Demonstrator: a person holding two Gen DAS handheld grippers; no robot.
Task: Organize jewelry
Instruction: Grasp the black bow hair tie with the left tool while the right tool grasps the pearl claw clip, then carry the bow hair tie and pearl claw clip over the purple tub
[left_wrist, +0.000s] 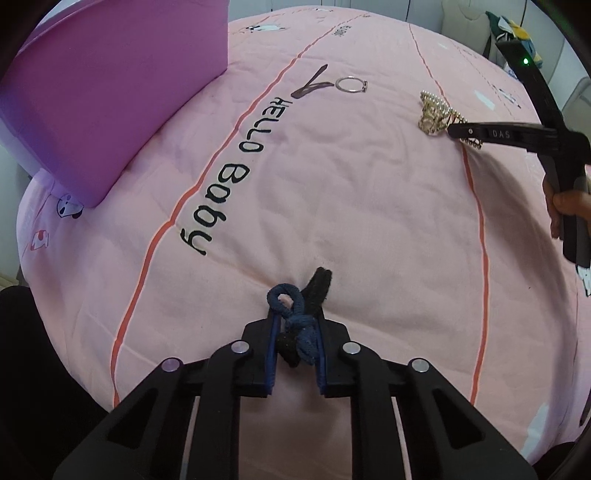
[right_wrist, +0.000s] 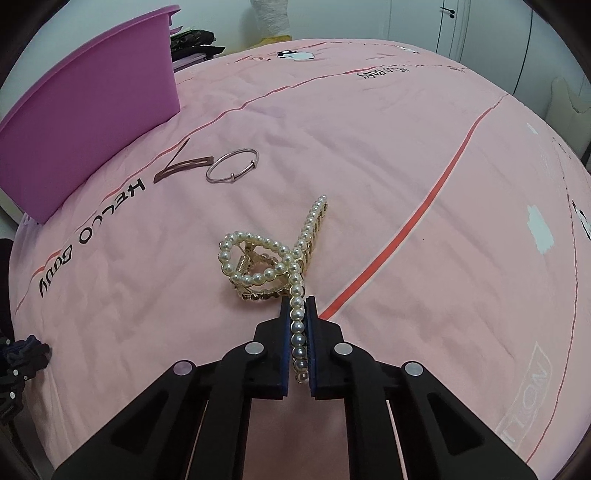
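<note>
Your right gripper (right_wrist: 298, 325) is clamped on one pearl-lined arm of the pearl hair claw (right_wrist: 275, 258), which lies on the pink bedspread (right_wrist: 388, 177) beside a red stripe. Your left gripper (left_wrist: 295, 332) is closed on a bundle of dark hair ties (left_wrist: 297, 325), a navy one twisted against a black one, resting on the same bedspread. Farther off, near the "HELLO Baby" lettering, a thin silver bangle (right_wrist: 232, 166) lies just beside a brown V-shaped hair clip (right_wrist: 183, 164). The purple tub (right_wrist: 85, 122) stands beyond them.
</note>
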